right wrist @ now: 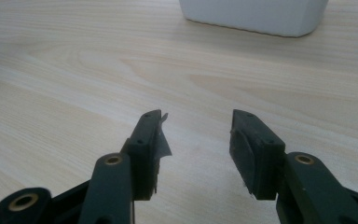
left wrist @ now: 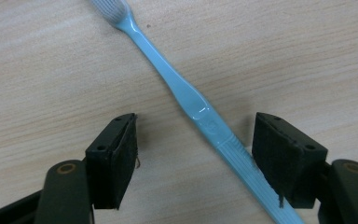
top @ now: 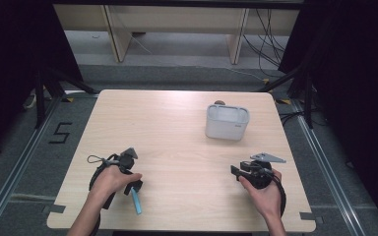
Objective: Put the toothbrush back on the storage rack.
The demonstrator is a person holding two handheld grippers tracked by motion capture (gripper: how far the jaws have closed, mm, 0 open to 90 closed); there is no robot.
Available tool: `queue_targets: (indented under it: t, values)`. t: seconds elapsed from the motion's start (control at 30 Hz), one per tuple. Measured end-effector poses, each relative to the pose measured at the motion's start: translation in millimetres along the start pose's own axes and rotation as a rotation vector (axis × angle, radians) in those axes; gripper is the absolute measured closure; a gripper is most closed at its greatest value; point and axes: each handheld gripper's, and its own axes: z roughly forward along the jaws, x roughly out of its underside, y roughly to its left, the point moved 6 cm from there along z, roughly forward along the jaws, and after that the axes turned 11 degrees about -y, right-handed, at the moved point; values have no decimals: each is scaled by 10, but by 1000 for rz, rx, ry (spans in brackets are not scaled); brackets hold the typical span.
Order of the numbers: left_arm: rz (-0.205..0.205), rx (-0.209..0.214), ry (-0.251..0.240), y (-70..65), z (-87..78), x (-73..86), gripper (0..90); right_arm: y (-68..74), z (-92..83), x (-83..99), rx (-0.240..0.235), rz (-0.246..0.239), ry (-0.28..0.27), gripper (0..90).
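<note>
The toothbrush (left wrist: pixel 200 109) is laid flat on the tabletop (top: pixel 177 128), near the front edge at the left, its blue handle seen in the high view just beside the left gripper (top: pixel 134 186). In the left gripper view the handle runs diagonally between the spread fingers (left wrist: pixel 116 161); the lower handle passes close to the right-hand pad, and contact cannot be told. The bristle head is pointed away from the gripper.

The right gripper (top: pixel 234 170) is held near the front right of the tabletop, its fingers (right wrist: pixel 147 144) spread with bare wood between them. A white box (top: pixel 227 121) is stood toward the far right. The middle of the tabletop is left open between both grippers.
</note>
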Motion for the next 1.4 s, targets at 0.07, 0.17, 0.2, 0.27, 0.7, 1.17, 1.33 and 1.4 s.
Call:
queue_targets:
  t: [0.07, 0.17, 0.2, 0.27, 0.7, 1.17, 1.33, 1.4]
  values:
    - [-1, 1, 0, -13, 5, 3, 320, -23, 8, -1, -5, -25, -3, 546]
    - [33, -1, 7, -7, 1, 8, 348, -39, 9, 3, 8, -41, 6, 545]
    - [58, -8, 0, 1, 6, 6, 357, -29, 3, 1, 3, -35, 8, 545]
    - [60, -1, -4, -5, 4, 11, 373, -35, 9, 3, 5, -38, 6, 545]
    - [122, 29, 16, 12, -17, 20, 614, -16, 21, 13, -15, -27, 7, 544]
    - [198, 46, 37, 50, -33, 34, 780, 9, 31, 25, -13, -9, 7, 542]
    - [227, 60, 32, 52, -34, 47, 782, -19, 29, 24, -11, -35, 8, 541]
    - [248, 64, 27, 52, -33, 48, 782, -18, 30, 25, -11, -34, 10, 541]
